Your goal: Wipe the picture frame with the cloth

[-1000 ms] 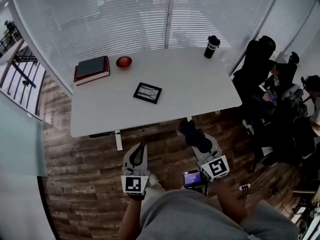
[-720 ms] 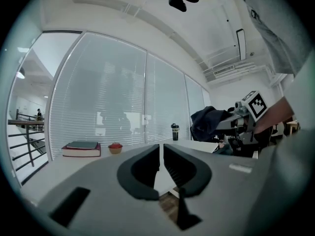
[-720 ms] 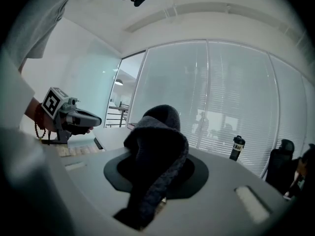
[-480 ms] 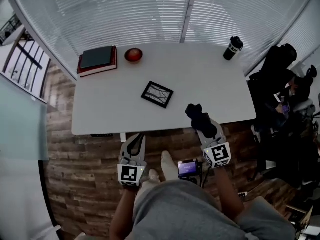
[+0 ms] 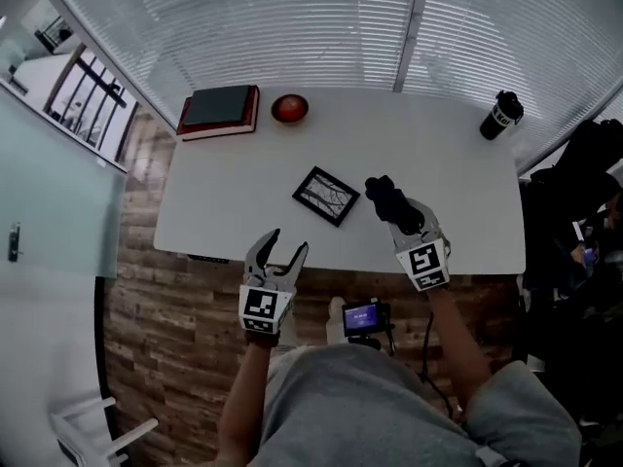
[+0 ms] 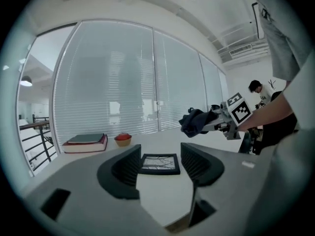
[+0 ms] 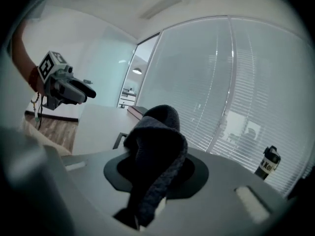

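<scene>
- The left gripper [image 5: 288, 242] [image 6: 160, 155] has its tips just over the near edge of the table [image 5: 219, 207]. Its jaws are part open and have just been opening. Nothing is between the pads.
- The right gripper [image 5: 400, 213] [image 7: 156, 176] is out to the right of the left one and further in over the table. Its jaws are closed on the cloth [image 5: 382, 195] [image 7: 158, 139].
- The cloth is dark and bunched. It bulges up and forward past the right gripper's tips, and a tail hangs back between the jaws.
- The frame [image 5: 327, 196] [image 6: 158, 163] lies flat on the table, a short way ahead of the left gripper. In the left gripper view it shows straight through the gap between the jaws.
- The frame is also just left of the cloth. The left gripper view shows the cloth [image 6: 195, 122] held above the tabletop, not touching the frame.
- Further ahead and left of the left gripper, near the table's far edge, is a red bowl [image 5: 289, 108] [image 6: 122, 139].
- Just left of the bowl lie two stacked books [image 5: 219, 111] [image 6: 85, 142], a dark one on a red one.
- Far ahead and right of the right gripper, a dark cup [image 5: 500, 115] [image 7: 266, 165] stands upright at the far right corner.
- Beyond the table, closed blinds [image 5: 321, 27] cover the windows.
- Past the table's right end, well right of the right gripper, people [image 5: 589, 251] sit in dark clothes.
</scene>
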